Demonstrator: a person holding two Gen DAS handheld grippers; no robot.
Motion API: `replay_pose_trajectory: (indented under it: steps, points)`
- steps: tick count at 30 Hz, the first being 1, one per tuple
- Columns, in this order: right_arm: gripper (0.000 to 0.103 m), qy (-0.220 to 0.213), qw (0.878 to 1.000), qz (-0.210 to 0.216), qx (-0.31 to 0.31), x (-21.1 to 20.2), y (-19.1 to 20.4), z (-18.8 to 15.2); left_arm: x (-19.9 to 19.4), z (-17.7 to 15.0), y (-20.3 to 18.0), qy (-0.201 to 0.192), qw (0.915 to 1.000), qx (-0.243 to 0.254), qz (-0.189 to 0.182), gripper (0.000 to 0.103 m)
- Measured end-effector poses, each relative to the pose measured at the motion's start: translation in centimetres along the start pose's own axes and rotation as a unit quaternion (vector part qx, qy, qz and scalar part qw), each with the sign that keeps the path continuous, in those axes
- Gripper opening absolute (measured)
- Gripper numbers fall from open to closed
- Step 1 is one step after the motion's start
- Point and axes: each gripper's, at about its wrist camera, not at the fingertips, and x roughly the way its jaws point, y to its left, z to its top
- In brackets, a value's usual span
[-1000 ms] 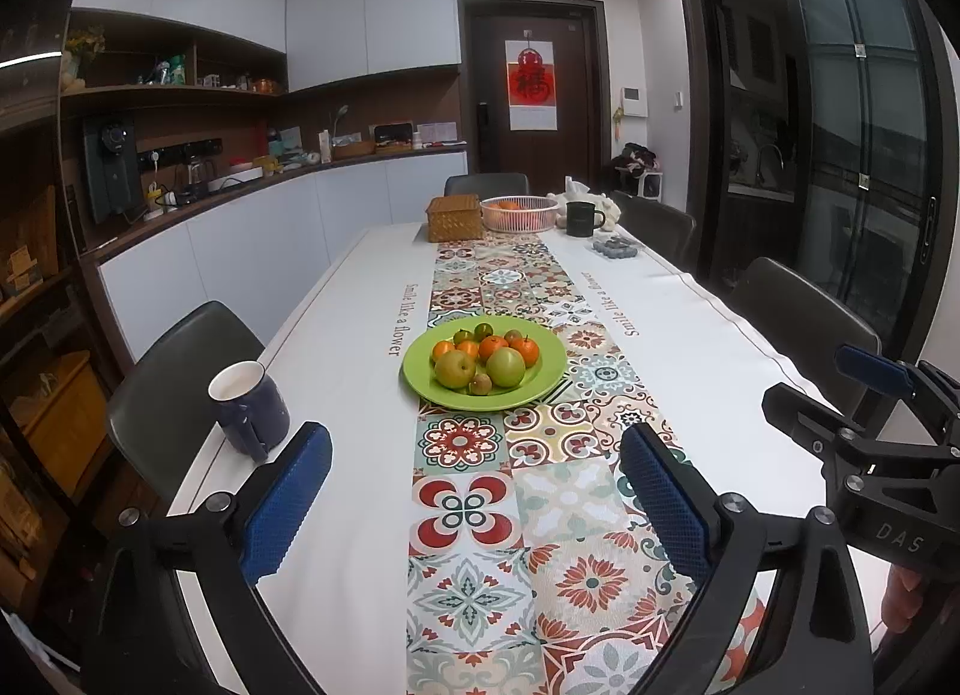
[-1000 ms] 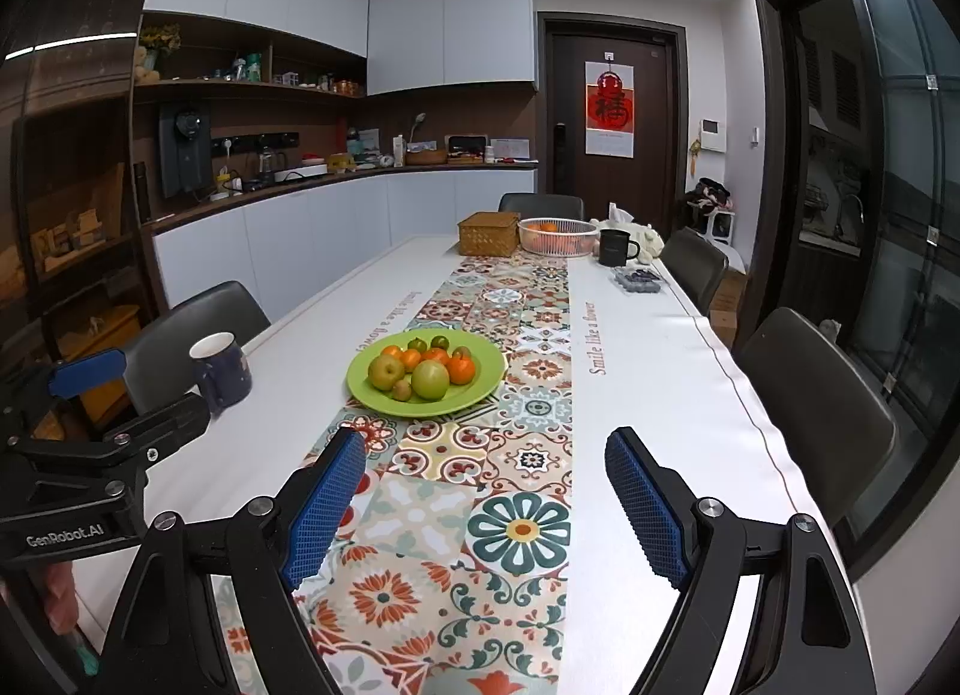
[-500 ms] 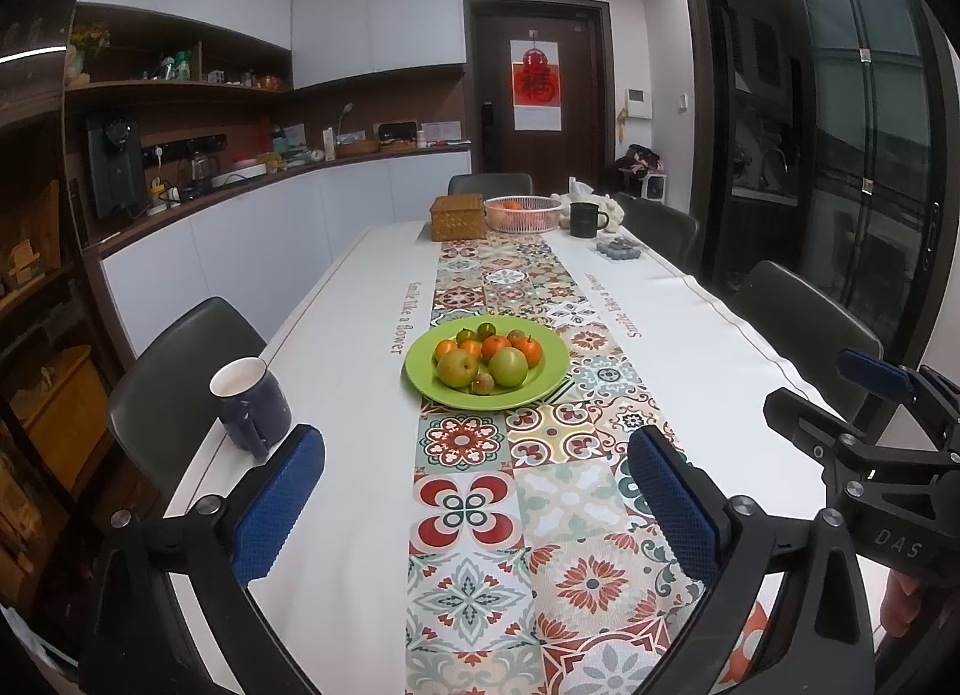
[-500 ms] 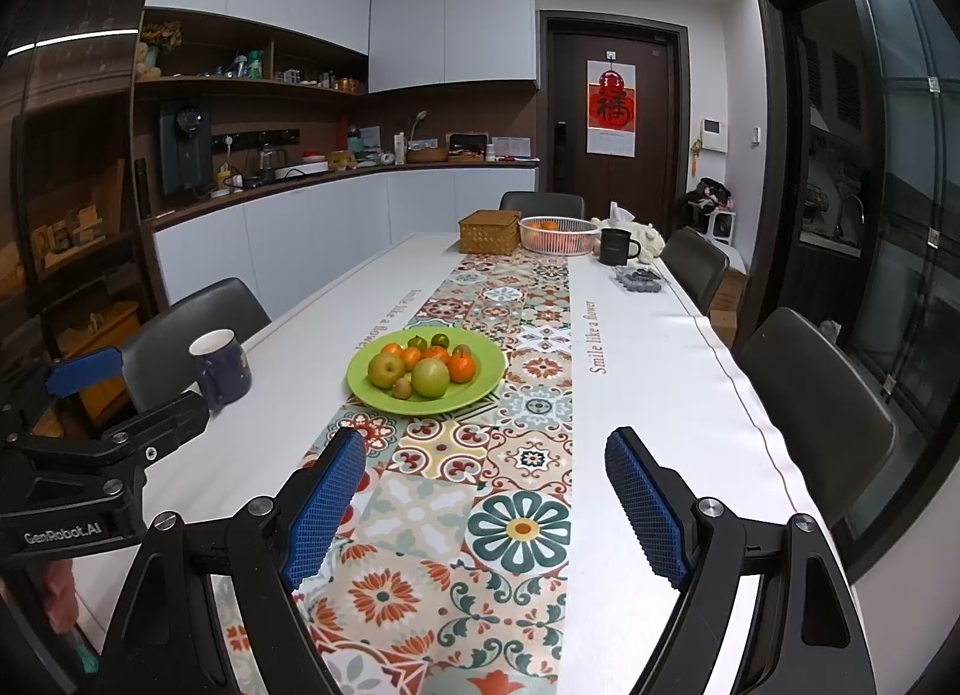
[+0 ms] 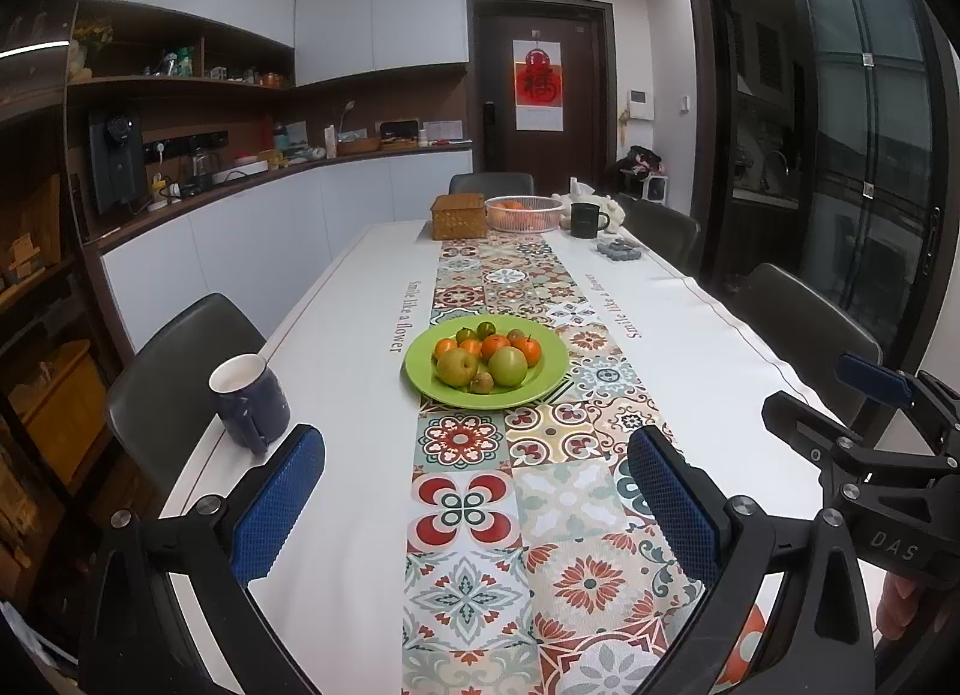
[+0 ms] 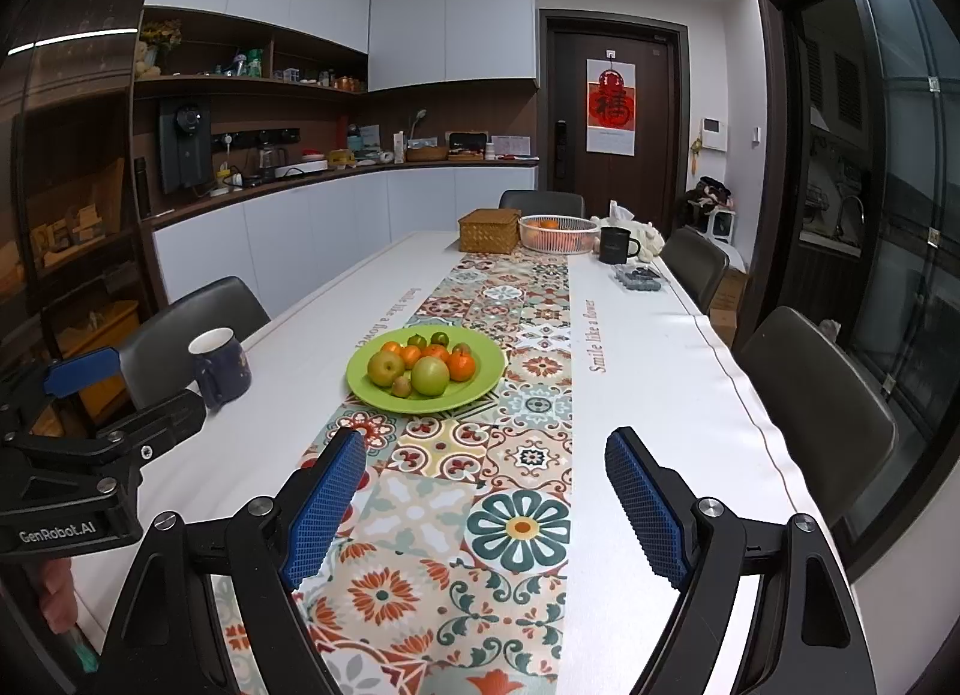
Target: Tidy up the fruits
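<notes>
A green plate (image 5: 543, 380) (image 6: 489, 374) sits mid-table on the patterned runner. It holds two green-yellow apples (image 5: 507, 365) (image 6: 429, 376), several small oranges (image 5: 495, 345) (image 6: 461, 365) and small dark fruits. A white wire basket (image 5: 523, 213) (image 6: 558, 233) with oranges stands at the far end. My left gripper (image 5: 474, 506) is open and empty, well short of the plate. My right gripper (image 6: 486, 500) is open and empty, also short of the plate. Each gripper shows at the edge of the other's view.
A dark blue mug (image 5: 249, 401) (image 6: 220, 365) stands near the left table edge. A wicker box (image 5: 459, 217), a black mug (image 5: 585, 220) and a tray of blueberries (image 5: 618, 249) stand at the far end. Dark chairs (image 6: 816, 395) line both sides.
Both grippers have stayed open and nearly still. The left wrist view has drifted slightly, with the plate a touch higher in the frame.
</notes>
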Motion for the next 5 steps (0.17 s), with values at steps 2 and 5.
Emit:
replay_pose_trajectory:
  steps: [2, 5]
  points:
    - [0.083, 0.0, 1.0, -0.001, -0.001, 0.06, -0.03, -0.06, 0.07, -0.02, 0.02, 0.002, 1.0, -0.002, 0.001, 0.103]
    - [0.083, 0.002, 1.0, -0.001, -0.001, 0.0, -0.03, -0.08, 0.22, -0.06, 0.19, 0.005, 1.0, -0.006, 0.002, 0.103]
